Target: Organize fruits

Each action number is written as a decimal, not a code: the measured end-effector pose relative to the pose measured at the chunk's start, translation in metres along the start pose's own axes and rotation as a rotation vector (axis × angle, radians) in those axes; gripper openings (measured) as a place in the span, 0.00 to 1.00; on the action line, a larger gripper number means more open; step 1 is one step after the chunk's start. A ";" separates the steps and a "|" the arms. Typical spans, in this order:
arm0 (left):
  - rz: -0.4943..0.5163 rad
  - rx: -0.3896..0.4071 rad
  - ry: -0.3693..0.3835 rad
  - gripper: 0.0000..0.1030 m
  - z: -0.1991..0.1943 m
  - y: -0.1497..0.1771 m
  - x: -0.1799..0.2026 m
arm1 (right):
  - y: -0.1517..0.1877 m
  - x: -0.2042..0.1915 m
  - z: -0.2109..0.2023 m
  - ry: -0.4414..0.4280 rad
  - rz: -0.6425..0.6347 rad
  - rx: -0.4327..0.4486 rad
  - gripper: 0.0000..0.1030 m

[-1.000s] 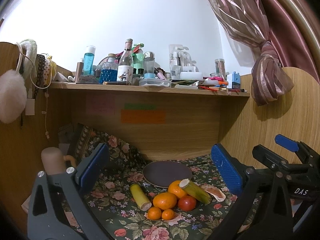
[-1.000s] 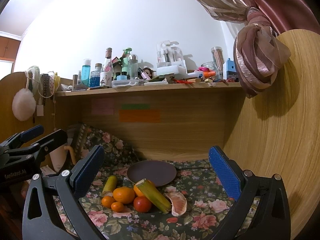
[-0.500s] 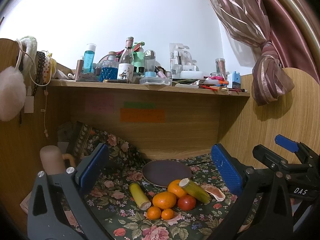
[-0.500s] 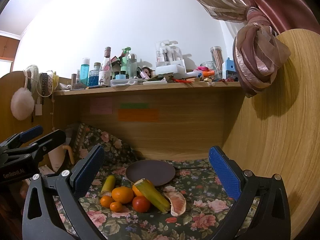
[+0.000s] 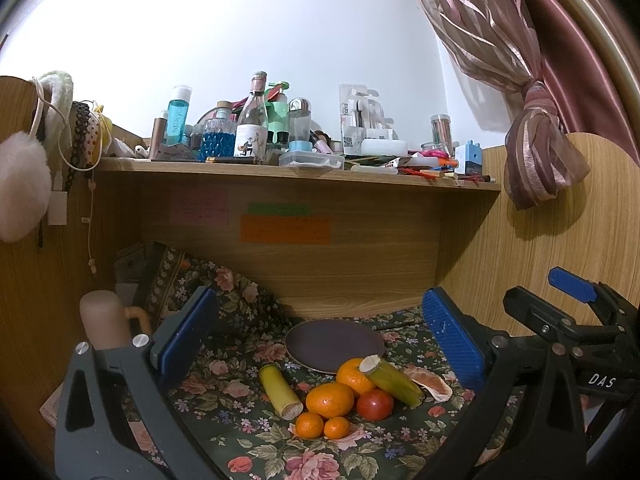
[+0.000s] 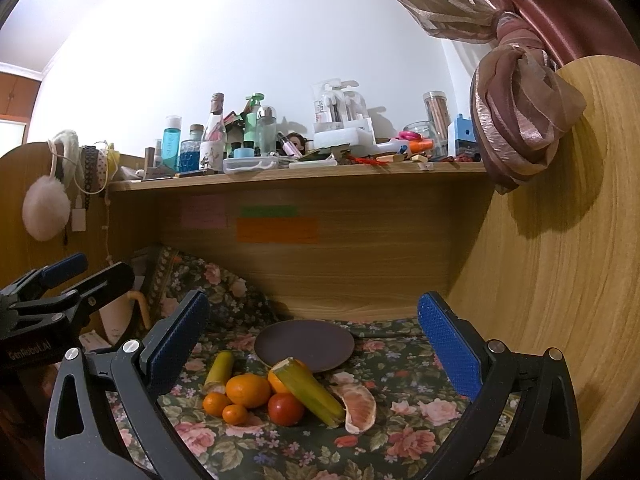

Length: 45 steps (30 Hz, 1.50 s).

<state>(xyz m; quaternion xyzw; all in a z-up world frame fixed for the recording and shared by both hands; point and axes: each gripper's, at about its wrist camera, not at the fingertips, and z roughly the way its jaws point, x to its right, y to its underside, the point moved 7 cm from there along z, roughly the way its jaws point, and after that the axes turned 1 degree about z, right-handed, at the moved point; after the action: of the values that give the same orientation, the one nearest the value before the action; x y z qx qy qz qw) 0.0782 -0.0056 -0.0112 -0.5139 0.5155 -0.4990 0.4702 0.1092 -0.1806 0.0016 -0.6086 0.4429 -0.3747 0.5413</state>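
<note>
Floral cloth: a dark fabric printed with pink roses [image 5: 256,448] covered the desk surface and bunched up against the wooden back panel.
Plate: a round, flat, dark brown plate [image 5: 334,344] lay on the cloth near the back panel, bare.
Fruit pile: all of it sat on the cloth just in front of the plate, none on it.
Oranges: a large round orange [image 5: 330,400] lay at the centre, a second orange behind it [image 5: 352,374] touching the plate's front edge, and two small mandarins [image 5: 309,425] side by side at the front.
Tomato: a small red tomato [image 5: 375,404] sat just right of the large orange.
Cane pieces: a short yellow-green cut stalk [image 5: 280,391] lay left of the oranges; a longer green-yellow one [image 5: 392,376] leaned tilted against the rear orange. They looked like sugarcane, though the view was too coarse to be sure.
Peeled segment: a pale pink citrus segment [image 6: 358,400] lay at the right end of the pile, beside the longer stalk.
Left gripper: the dark grey tool with blue ribbed pads [image 5: 320,342] had its fingers wide apart, holding nothing, hovering short of the pile.
Right gripper: the matching blue-padded tool [image 6: 314,340] was likewise spread and empty, above the cloth.
Shelf: a wooden shelf [image 5: 280,172] above carried crowded bottles and jars.
</note>
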 end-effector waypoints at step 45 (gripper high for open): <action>0.030 -0.689 0.043 0.58 0.146 0.161 -0.045 | 0.154 0.060 0.126 -0.054 -0.037 -0.653 0.48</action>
<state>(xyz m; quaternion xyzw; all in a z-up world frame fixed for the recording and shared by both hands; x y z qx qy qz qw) 0.2153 0.0307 -0.1814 -0.6243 0.6710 -0.2993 0.2655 0.2264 -0.1993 -0.1690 -0.7677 0.5140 -0.2065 0.3222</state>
